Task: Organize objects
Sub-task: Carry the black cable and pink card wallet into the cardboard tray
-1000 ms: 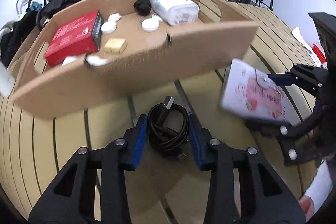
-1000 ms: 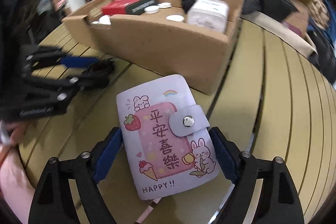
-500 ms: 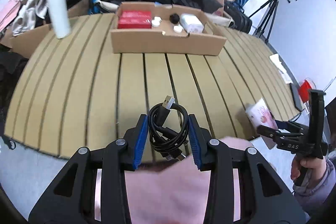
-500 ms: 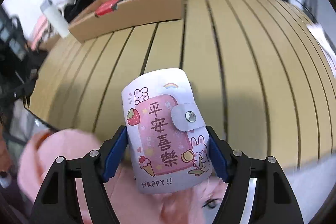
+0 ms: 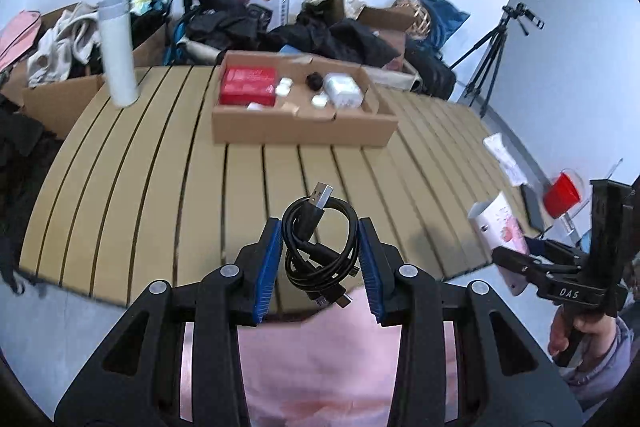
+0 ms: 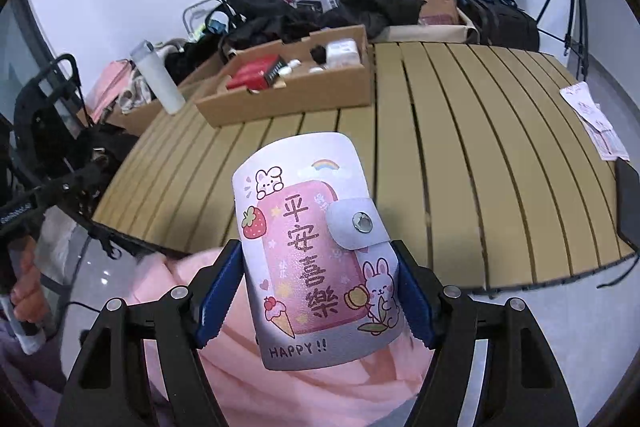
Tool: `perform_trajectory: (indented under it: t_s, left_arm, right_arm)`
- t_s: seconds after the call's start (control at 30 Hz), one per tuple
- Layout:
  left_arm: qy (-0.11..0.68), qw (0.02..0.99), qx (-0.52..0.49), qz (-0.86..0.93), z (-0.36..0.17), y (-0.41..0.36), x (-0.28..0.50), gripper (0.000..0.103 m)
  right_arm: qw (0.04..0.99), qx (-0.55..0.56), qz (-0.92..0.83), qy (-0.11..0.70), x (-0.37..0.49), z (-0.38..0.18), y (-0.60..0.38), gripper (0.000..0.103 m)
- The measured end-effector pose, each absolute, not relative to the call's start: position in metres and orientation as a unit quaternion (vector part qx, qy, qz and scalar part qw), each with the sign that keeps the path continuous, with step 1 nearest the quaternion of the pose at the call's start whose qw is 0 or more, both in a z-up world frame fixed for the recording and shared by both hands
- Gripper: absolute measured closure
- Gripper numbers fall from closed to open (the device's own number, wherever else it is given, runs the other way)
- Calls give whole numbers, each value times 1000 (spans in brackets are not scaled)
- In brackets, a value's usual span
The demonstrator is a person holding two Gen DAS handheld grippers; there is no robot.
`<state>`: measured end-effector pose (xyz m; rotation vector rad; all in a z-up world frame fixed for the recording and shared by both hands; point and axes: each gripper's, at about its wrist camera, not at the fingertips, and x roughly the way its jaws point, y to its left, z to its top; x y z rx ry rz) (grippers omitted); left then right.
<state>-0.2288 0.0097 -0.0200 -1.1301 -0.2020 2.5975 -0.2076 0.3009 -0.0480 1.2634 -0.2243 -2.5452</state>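
Both grippers are full, and both are held back over the near edge of the slatted table (image 5: 168, 187), above a pink cloth (image 5: 320, 359).

The left gripper (image 5: 319, 247) sits low in the middle of the left view. Its two blue fingers (image 5: 267, 259) press on a coiled black cable (image 5: 320, 243), one on each side. The silver plug of the cable sticks up at the top of the coil.

The right gripper (image 6: 318, 291) sits low in the middle of the right view. Its blue fingers (image 6: 218, 295) squeeze the lower half of a little card wallet (image 6: 308, 251) with bunnies, a strawberry and a snap flap on it. In the left view the same wallet shows at the far right, sticking up out of that gripper.

The cardboard box (image 5: 304, 125) stands far off, in the upper middle of both views. Some things lie in it already — a red box (image 5: 248, 91), a white case (image 5: 343, 89), a small black lump (image 5: 315, 79) and a few small white bits. So part of the tidying looks done.

What is left, I think, is these two things. The cable and the wallet are not in the box yet — they are up in the air, well apart from it. A tall white bottle (image 5: 117, 51) stands on the table at the upper left, and some papers (image 6: 596, 125) lie at the right edge. I cannot tell if those need to go away too.
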Motion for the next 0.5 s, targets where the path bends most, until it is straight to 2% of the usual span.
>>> perform_trajectory:
  t_s: [0.1, 0.27, 0.4, 0.5]
  left_arm:
    - [-62, 164, -377, 910, 3, 14, -266, 69]
    - [-69, 181, -370, 909, 30, 26, -353, 69]
    - [-80, 195, -409, 888, 16, 46, -429, 69]
    - [-94, 196, -452, 865, -14, 59, -482, 69]
  right_arm:
    - [160, 429, -886, -76, -237, -31, 296, 27]
    - [182, 386, -904, -20, -314, 19, 278, 28]
    - [203, 397, -895, -4, -394, 26, 263, 28]
    - [210, 442, -872, 17, -466, 2, 244, 28]
